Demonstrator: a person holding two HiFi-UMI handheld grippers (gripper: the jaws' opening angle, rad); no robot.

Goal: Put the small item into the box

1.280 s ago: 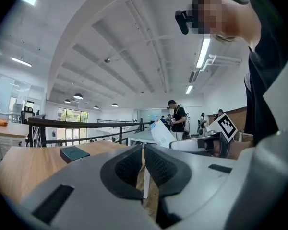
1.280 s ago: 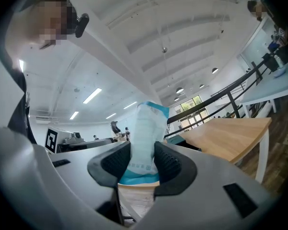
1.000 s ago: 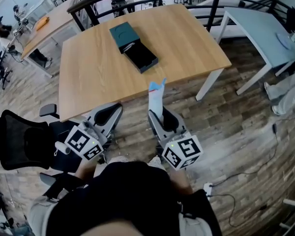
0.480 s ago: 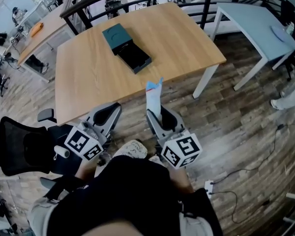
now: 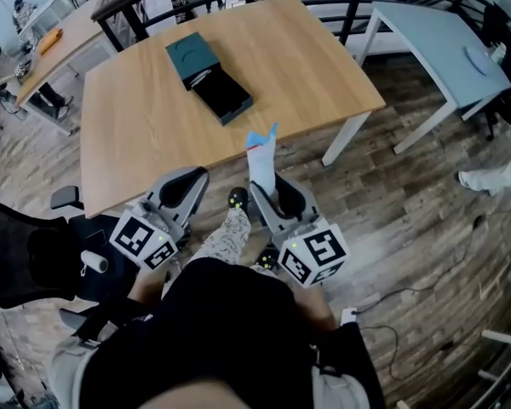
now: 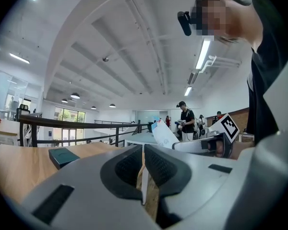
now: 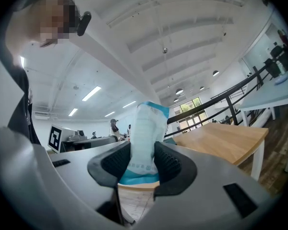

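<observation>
**Packet on its way to the worktop**

The white-and-blue soft plastic packet (image 5: 261, 150) has ridden forward with the person's stride, and a patterned trouser leg (image 5: 224, 231) now shows beside it. It stands upright, pinched low in the right claw (image 5: 272, 192), short of the near edge of the pale wooden worktop (image 5: 145, 135). The left claw (image 5: 180, 186) is pressed together, empty. The open dark teal box (image 5: 209, 79) lies farther in, to the left. The limp packet could slip free mid-walk or flop past the box.

I can read no words anywhere. The print on the white-and-blue packet (image 7: 145, 138) between my right jaws is too blurred, and my cubes (image 5: 313, 254) bear only square markers.
</observation>
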